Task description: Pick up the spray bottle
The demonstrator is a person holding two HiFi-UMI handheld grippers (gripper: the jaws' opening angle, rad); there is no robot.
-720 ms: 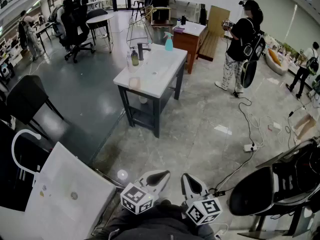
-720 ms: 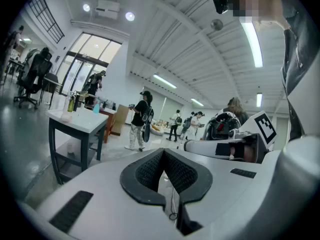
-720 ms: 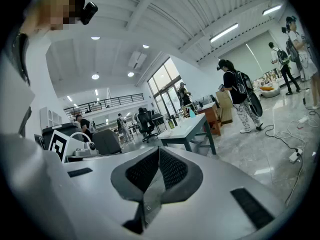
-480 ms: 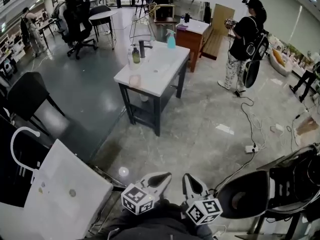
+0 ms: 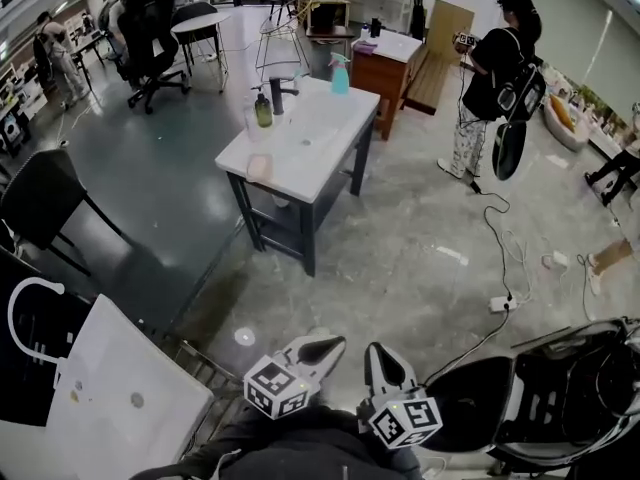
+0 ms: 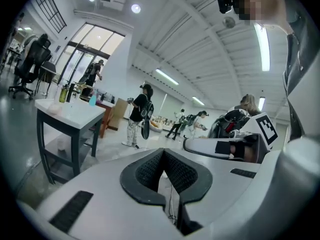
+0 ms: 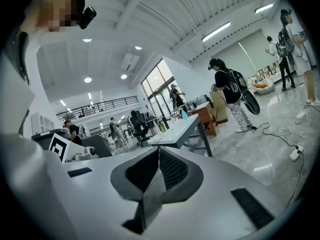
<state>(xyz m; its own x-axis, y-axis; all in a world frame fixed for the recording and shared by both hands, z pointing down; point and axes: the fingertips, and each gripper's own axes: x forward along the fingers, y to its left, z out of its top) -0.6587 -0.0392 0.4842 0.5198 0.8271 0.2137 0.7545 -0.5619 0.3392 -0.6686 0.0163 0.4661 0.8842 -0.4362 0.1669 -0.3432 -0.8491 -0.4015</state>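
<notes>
Currently far from spray bottle [image 5: 340,74] on table [image 5: 310,156]; left gripper [image 5: 320,348], right gripper [image 5: 379,360] pressed together, empty. Approach, then spread one.

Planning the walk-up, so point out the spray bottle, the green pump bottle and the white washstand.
spray bottle [image 5: 340,80]: head view, on its teal body.
green pump bottle [image 5: 263,115]: head view, on its body below the pump.
white washstand [image 5: 290,168]: head view, on the bare near part of its top.
</notes>
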